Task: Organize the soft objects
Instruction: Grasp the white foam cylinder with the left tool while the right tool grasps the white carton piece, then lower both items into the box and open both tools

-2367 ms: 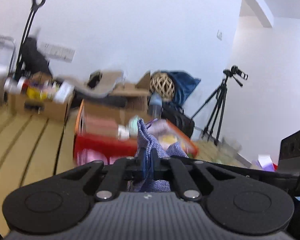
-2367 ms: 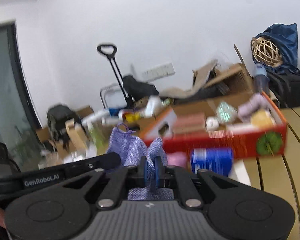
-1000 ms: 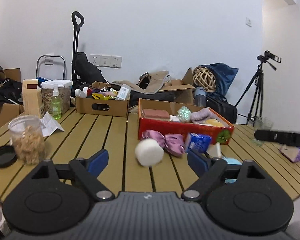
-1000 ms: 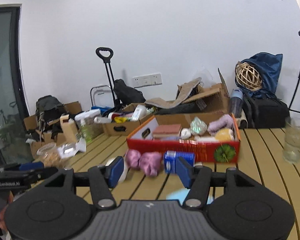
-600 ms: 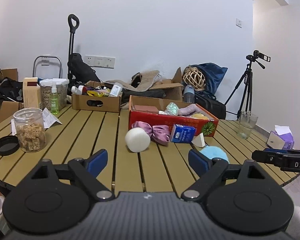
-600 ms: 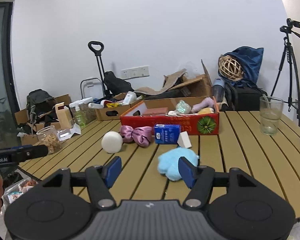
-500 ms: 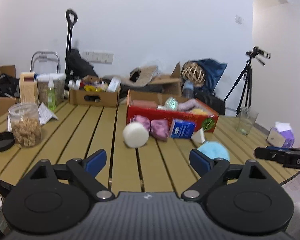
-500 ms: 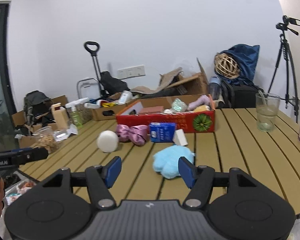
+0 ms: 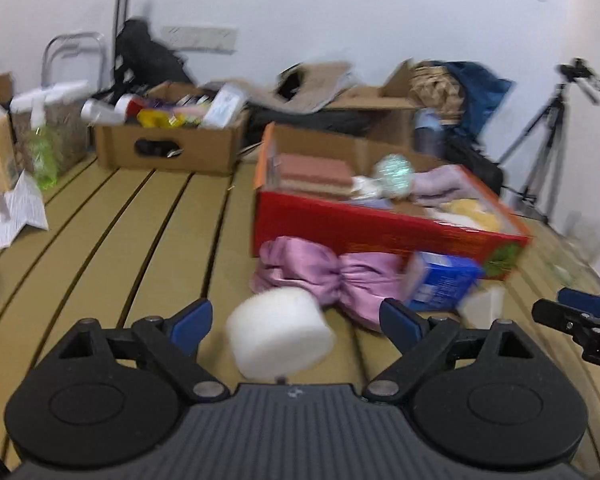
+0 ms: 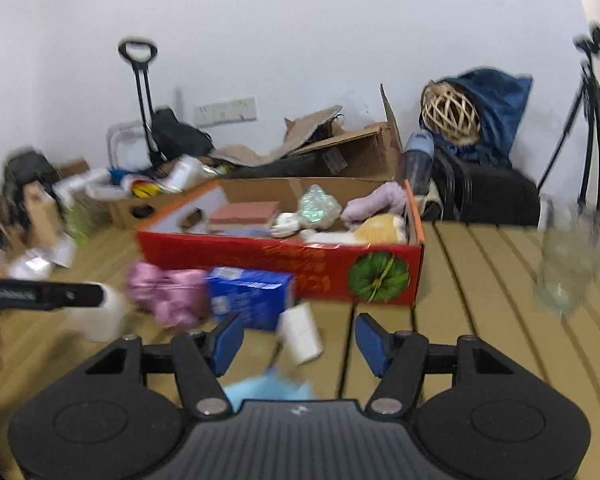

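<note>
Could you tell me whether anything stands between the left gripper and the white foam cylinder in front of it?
Nothing visible does. The left gripper is open, and the white foam cylinder lies on the table directly ahead between its fingertips. The pink satin bow lies just behind the cylinder, not in front.

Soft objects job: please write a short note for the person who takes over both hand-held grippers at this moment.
Left hand-held gripper: open, empty, with the white foam cylinder lying on the table between its fingers, pads not touching it.
Right hand-held gripper: open, empty, above the light blue plush; a small white sponge wedge lies just ahead.
Red box: already holds several soft items.
Left on the table, in front of the box: foam cylinder, pink satin bow, blue packet, white wedge, blue plush.
Likely next: close on the cylinder and the plush, then carry them to the box.
</note>
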Demonstrator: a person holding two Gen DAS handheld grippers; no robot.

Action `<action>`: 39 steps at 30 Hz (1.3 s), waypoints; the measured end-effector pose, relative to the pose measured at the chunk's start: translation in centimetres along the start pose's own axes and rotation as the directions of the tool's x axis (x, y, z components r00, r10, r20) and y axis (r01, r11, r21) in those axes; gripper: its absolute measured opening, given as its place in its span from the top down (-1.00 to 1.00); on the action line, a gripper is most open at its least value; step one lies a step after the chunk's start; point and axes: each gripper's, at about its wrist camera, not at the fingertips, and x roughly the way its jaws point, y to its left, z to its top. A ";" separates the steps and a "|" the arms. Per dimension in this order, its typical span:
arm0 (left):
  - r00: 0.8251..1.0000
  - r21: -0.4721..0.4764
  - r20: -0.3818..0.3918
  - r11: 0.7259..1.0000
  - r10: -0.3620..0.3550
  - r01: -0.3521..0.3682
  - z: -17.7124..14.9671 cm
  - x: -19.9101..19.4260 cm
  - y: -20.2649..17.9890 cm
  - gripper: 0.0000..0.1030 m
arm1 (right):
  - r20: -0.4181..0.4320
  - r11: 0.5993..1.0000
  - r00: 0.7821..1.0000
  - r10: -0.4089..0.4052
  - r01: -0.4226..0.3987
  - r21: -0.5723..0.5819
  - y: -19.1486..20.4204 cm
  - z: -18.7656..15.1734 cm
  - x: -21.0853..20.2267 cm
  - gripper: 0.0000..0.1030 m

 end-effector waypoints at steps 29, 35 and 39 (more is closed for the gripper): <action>0.990 0.143 0.109 0.987 -0.091 0.075 -4.1 -2.2 0.5 -0.07 | 0.007 0.995 0.995 0.101 -0.101 0.008 -1.3 -1.2 2.7 0.68; 0.952 0.154 0.214 0.970 -0.219 0.189 3.7 -1.5 -0.5 -0.08 | 0.097 0.972 0.975 0.201 -0.211 0.105 -2.0 3.0 1.8 0.67; 0.958 0.277 0.203 0.950 -0.203 0.142 9.8 3.2 -3.3 -0.12 | 0.073 0.976 0.976 0.206 -0.210 0.057 -1.4 8.7 5.5 0.66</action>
